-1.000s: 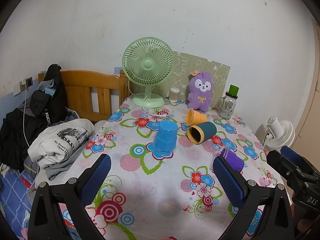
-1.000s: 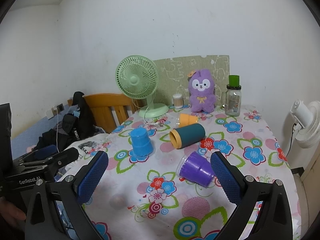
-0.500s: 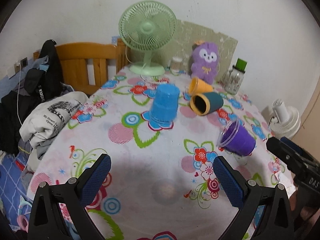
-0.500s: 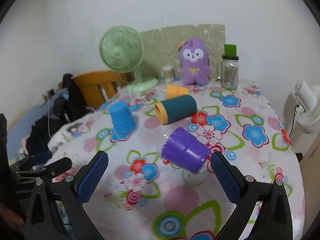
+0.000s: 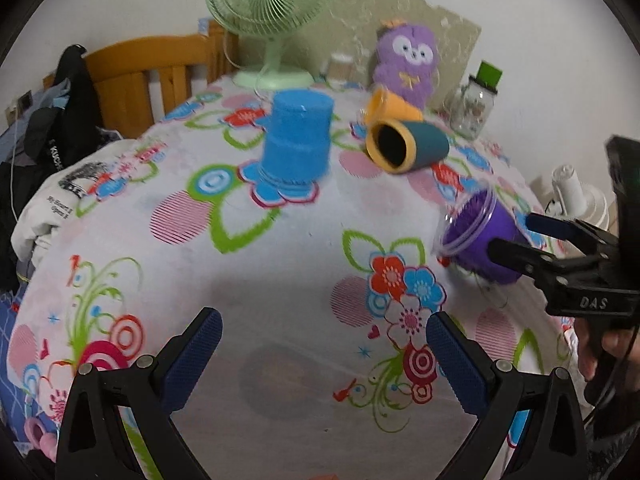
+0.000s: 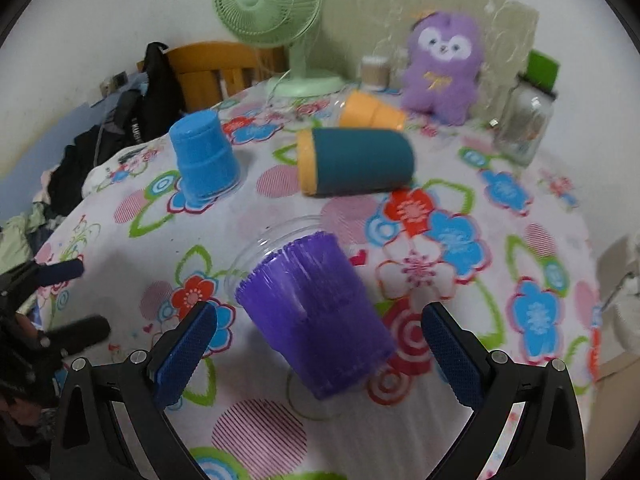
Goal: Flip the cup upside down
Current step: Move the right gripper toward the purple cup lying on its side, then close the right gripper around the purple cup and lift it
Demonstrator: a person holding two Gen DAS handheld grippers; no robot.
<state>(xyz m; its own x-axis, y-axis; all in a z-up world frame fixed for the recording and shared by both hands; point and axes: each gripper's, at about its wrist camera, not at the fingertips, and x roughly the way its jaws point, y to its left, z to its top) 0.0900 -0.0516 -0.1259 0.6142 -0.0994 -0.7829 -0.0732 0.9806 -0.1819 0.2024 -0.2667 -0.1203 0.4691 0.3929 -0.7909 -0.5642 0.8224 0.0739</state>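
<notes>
A purple ribbed cup (image 6: 316,320) with a clear rim lies on its side on the flowered tablecloth, mouth toward the far left. My right gripper (image 6: 316,344) is open, its blue pads on either side of the cup, apart from it. In the left wrist view the same purple cup (image 5: 480,236) lies at the right with the right gripper (image 5: 516,240) around it. My left gripper (image 5: 320,356) is open and empty over the near part of the table. A blue cup (image 6: 204,156) stands upside down. A teal cup (image 6: 356,166) and an orange cup (image 6: 370,112) lie on their sides.
A green fan (image 6: 276,8), a purple plush toy (image 6: 444,68), a small jar (image 6: 374,70) and a glass bottle with a green cap (image 6: 528,116) stand along the back. A wooden chair (image 5: 152,76) with clothes is at the left, a white fan (image 5: 576,196) off the right edge.
Both grippers have moved forward and lower over the table. My right gripper has closed in on the purple cup, which now lies between its open fingers.
</notes>
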